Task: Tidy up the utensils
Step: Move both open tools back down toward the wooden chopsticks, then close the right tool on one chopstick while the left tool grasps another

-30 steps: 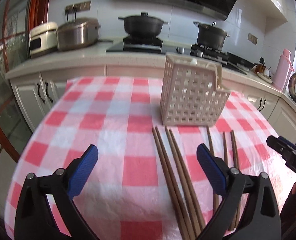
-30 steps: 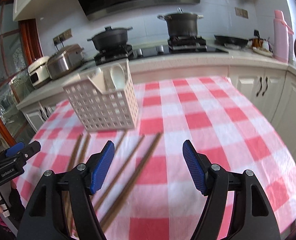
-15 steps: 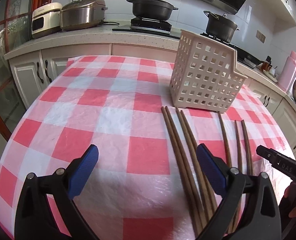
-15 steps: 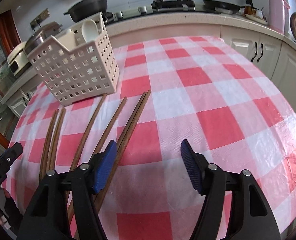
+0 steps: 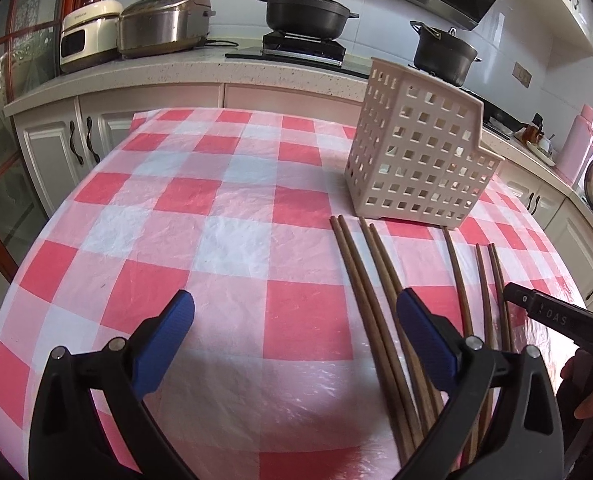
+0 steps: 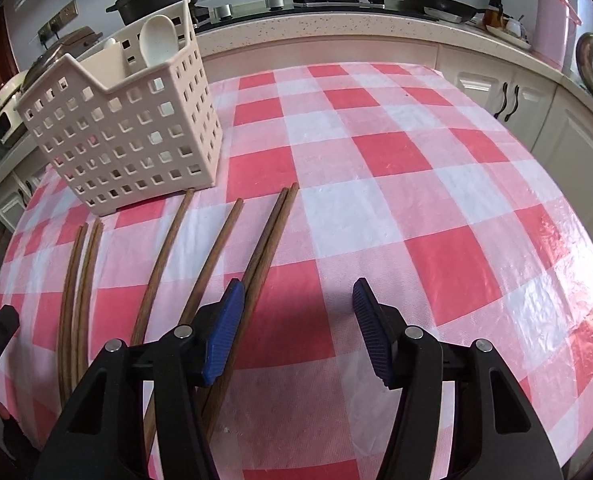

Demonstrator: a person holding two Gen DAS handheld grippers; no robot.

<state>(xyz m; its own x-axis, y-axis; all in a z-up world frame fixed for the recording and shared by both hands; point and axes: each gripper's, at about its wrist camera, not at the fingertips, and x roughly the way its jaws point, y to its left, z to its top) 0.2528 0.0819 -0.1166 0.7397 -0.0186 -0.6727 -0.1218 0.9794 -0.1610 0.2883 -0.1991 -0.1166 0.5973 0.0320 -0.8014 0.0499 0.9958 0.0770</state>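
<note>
**Chopsticks flat on bench, both hand-held grippers open & empty**

Seven or so brown chopsticks (image 5: 376, 312) lying side by side on checked tablecloth (image 5: 224, 240), far tips just short of white slotted basket (image 5: 420, 164). Basket upright, already holding a white spoon (image 6: 158, 42), seen only from right wrist view.

Left hand-held gripper (image 5: 294, 340): wide open, nothing held, right-side pad over the leftmost sticks. Right hand-held gripper (image 6: 294, 324): also wide open, empty, left-side pad just above the rightmost pair (image 6: 270, 240).

Handling, as judged: sticks light, stiff, thin, prob. smooth-finished, so likely to roll or slip between pads. Lying flat on cloth, hard to get under; pinch across width, approx mid-length or a bit toward the thick end, so stick hangs balanced and doesn't swing. Pairs touching, so may lift two at once or nudge the neighbour. Plastic-looking cloth wrinkled, could shift under a dragging pad. Basket prob. light, could tip or slide if bumped while dropping sticks in.

Hidden / unclear: near ends of sticks cut off behind gripper bodies in both views. Exact count uncertain. Basket interior and dividers mostly not visible. Whether pads touch sticks or hover above: can't tell.
</note>
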